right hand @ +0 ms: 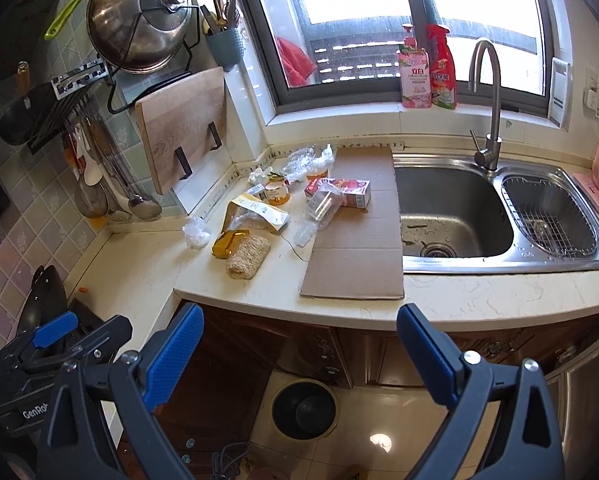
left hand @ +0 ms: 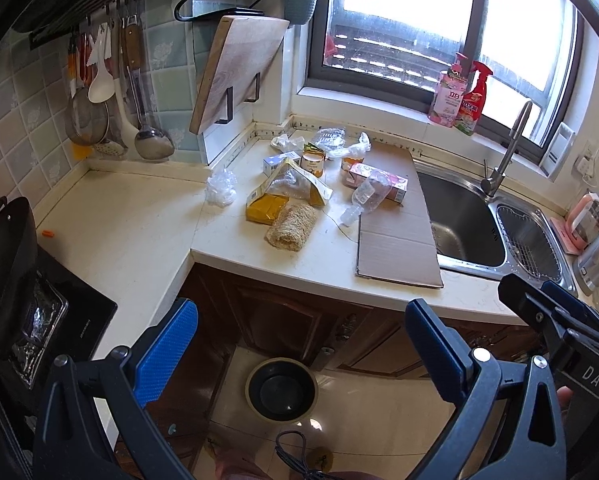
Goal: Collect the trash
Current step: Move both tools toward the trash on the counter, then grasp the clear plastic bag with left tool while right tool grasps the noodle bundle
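Note:
Trash lies on the counter corner: a loofah pad (left hand: 291, 226) (right hand: 247, 256), a yellow packet (left hand: 266, 207) (right hand: 228, 243), a torn yellow carton (left hand: 299, 184) (right hand: 257, 210), a crumpled clear bag (left hand: 221, 187) (right hand: 196, 232), a clear plastic bottle (left hand: 369, 194) (right hand: 321, 208), a pink box (left hand: 383, 182) (right hand: 349, 192) and a cardboard sheet (left hand: 395, 232) (right hand: 359, 240). A dark bin (left hand: 282, 390) (right hand: 304, 408) stands on the floor below. My left gripper (left hand: 301, 344) is open and empty above the bin. My right gripper (right hand: 299, 352) is open and empty, short of the counter edge.
A steel sink (right hand: 455, 208) with a tap (right hand: 489, 108) lies right of the cardboard. A cutting board (left hand: 235, 72) leans on the wall. Ladles (left hand: 147, 120) hang at left. A black pan (left hand: 7, 248) sits on the stove at far left. Bottles (right hand: 427, 68) stand on the sill.

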Available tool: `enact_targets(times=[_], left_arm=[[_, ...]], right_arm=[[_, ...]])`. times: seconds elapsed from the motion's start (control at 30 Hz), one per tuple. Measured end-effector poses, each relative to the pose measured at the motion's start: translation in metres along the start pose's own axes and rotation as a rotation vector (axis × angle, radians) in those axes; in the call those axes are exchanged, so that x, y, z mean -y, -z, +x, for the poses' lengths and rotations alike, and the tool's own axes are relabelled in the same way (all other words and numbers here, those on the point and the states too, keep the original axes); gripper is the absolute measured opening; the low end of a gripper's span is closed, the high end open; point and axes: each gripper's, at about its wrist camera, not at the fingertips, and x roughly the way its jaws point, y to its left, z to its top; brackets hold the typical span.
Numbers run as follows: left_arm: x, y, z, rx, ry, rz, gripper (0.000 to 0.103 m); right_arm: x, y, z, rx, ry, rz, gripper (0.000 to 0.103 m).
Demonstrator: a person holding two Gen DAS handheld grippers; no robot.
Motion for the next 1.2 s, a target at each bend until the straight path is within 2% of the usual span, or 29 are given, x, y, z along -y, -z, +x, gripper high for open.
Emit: enact_targets(times=[0.2, 0.3, 0.5, 0.63, 0.73, 0.87, 1.0, 1.2], left_arm=[[-0.001, 0.000, 0.000, -0.033, -0.011, -0.021, 0.102], [-0.010, -0.001, -0.002, -0.019, 0.028, -0.084, 0.102], [-0.043, -0.006, -0.001, -0.011, 0.021, -0.206, 0.102], [-0.059, -0.013, -0.002, -0.016, -0.033, -0.191, 0.102], [-0.070, -0.021, 0.005, -0.058, -0.013, -0.181, 0.102], [-0.083, -0.032, 0.024, -0.088, 0.044, -0.179, 0.102], [-0.093, -0.049, 0.053, -0.113, 0.048, -0.167, 0.102], [-0.119, -0.089, 0.110, -0.092, 0.102, -0.155, 0.102]], right_arm=[[0.002, -0.006, -0.002, 0.006, -0.022, -0.013, 0.098], [0.003, -0.006, -0.001, 0.002, -0.040, -0.026, 0.098], [0.003, -0.007, 0.003, -0.011, -0.086, -0.043, 0.098], [0.005, -0.009, 0.011, -0.021, -0.097, -0.033, 0.098], [0.006, -0.012, 0.023, -0.045, -0.119, -0.012, 0.098], [0.001, -0.016, 0.043, -0.079, -0.129, -0.008, 0.095], [-0.002, -0.027, 0.066, -0.113, -0.129, 0.008, 0.092], [-0.008, -0.050, 0.123, -0.187, -0.123, 0.066, 0.092]])
